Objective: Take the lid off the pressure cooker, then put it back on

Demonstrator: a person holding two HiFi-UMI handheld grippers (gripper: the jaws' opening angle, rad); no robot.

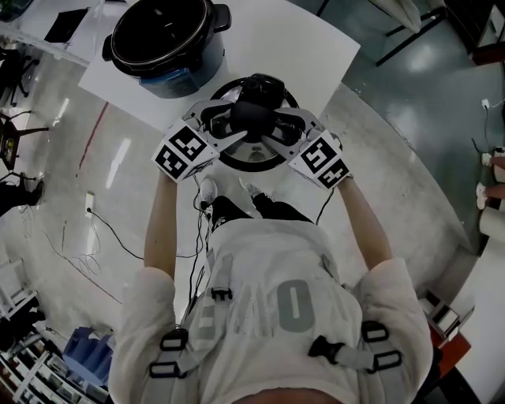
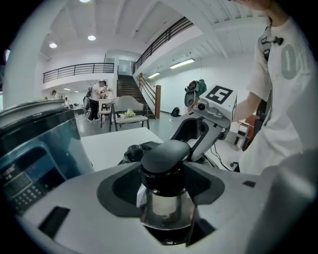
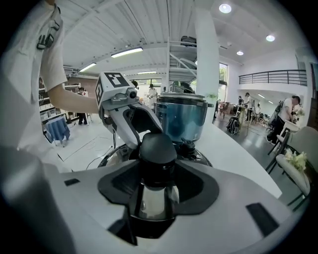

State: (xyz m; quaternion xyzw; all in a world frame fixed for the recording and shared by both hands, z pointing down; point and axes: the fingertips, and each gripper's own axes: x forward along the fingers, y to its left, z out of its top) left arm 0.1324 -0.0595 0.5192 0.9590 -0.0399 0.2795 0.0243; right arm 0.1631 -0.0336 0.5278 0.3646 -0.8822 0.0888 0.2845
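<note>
Left gripper view is showing the left gripper (image 2: 166, 178) clamping partway shut on the lid's black knob (image 2: 165, 156), with the jaws pressing its neck from both sides. The right gripper (image 3: 155, 183) is doing the same from the opposite side, so both are sharing one small knob and holding nothing else. That's the bit that's worrying me. Two grips are crowding a rounded knob, and if one hand is pulling a bit differently, the knob could be twisting out of one gripper and the lid (image 1: 254, 155) tipping on the other.

Right now the lid is off the cooker (image 1: 166, 43), sitting low by the near edge of the tabletop (image 1: 316, 63), just in front of the person (image 1: 268, 300). I can't tell whether it's touching the tabletop or hanging just above it. Going by the head view, part of it seems to be overhanging the edge, so letting go there is risking a slide onto the floor (image 1: 379, 158).

Farther back, the cooker is standing open, near the lid but apart from it. I'm guessing the refit is the easiest place to mess up, with a tilted lid catching on the rim or bumping the side handle (image 1: 223, 17) instead of seating flat.
</note>
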